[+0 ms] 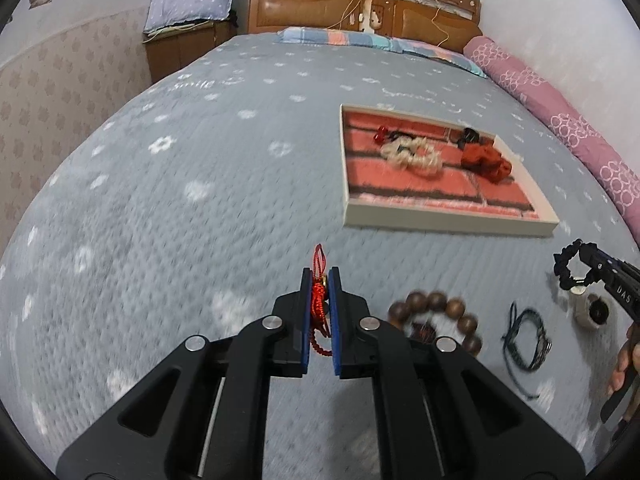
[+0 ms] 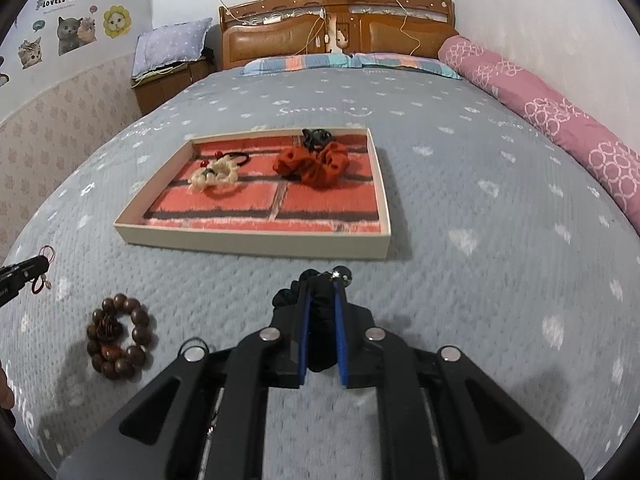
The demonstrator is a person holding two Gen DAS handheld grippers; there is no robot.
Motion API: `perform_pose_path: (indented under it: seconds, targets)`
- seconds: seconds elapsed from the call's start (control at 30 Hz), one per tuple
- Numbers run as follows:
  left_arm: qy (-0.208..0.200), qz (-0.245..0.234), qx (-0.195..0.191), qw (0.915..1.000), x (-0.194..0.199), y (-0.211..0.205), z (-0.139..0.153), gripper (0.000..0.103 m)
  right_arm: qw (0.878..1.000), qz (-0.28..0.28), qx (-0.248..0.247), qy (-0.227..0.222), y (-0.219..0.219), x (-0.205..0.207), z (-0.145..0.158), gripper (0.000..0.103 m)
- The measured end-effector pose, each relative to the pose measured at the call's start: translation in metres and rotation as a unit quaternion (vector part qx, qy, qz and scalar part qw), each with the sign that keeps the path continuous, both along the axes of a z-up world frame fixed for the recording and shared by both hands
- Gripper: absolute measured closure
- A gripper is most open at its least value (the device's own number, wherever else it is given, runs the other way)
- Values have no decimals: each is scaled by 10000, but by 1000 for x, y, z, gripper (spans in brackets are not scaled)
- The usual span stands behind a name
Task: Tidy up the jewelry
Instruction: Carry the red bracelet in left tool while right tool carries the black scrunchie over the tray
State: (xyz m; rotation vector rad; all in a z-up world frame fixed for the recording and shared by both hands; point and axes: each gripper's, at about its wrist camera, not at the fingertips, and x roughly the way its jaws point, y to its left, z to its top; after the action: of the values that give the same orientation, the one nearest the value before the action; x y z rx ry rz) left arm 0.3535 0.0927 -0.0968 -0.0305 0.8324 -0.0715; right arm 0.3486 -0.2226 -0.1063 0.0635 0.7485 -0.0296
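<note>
Closest to the left wrist camera, the left gripper [image 1: 321, 280] has its blue-padded fingers drawn narrow on a red knotted cord ornament [image 1: 319, 300]; the knot sits between the pads, one loop poking up past the fingertips and a braided tail hanging below them. Likewise, the right gripper [image 2: 322, 284] is pinched on a black fabric scrunchie [image 2: 320, 320], which fills the gap between its pads and bulges out to the left; a small dark bead shows at the fingertips, though blur makes its nature hard to tell.

Just beyond, on the grey quilted bedspread [image 2: 480, 280], lies a brown wooden bead bracelet [image 2: 119, 338] to the left of the right gripper. Near it in the left wrist view rests a thin dark cord bracelet [image 1: 528, 338].

Farther off sits a shallow cream-rimmed tray with a red brick-print floor [image 2: 256, 238], holding a cream pearl-like hair tie [image 2: 214, 176] and a rust-red fabric scrunchie [image 2: 314, 166], well apart from both grippers.
</note>
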Motion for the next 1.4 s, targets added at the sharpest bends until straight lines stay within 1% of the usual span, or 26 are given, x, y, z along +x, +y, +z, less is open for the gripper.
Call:
perform_pose_path:
  seconds: [0.33,0.47,0.57,0.67,0.7,0.83,0.97,1.03,1.1,1.17,1.33,1.4]
  targets:
    - [-231,-98,-170,9995,41,-27,24,97,9997,92,12,-230,-2,33,25,92]
    - [-326,-96,-262,9991,55,-35,27,97,9993,156,-61,-322,0,48,29,92]
    - [-325,-94,-336,9989,72,-41,26,97,9991,177,-63,-369,-1,63,29,92]
    - [-436,-115,-242,9987,87,-50,26,97,9989,161,18,-439,-3,78,28,92]
    - [-483,-129,-244,9984,92,-53,25,97,9988,160,39,-461,-4,83,26,92]
    - [-500,-137,-509,9974,114,-61,19,97,9986,152,37,-503,-5,103,16,92]
    - [-583,-168,-396,9974,132,-74,9,97,9983,106,63,-568,-10,121,4,92]
    - [-540,-223,-466,9972,144,-79,3,97,9981,79,90,-598,-13,129,-1,92]
    - [-506,-281,-573,9967,153,-81,-1,97,9973,42,-20,-739,-13,135,-5,92]
    - [-503,-355,-641,9960,161,-84,-4,97,9967,24,-7,-805,-13,139,-8,92]
    - [-400,-460,-493,9969,178,-96,-14,97,9952,-6,-39,-980,-11,150,-11,92]
    - [-474,-553,-365,9967,183,-102,-15,97,9950,34,-136,-990,-8,156,-11,92]
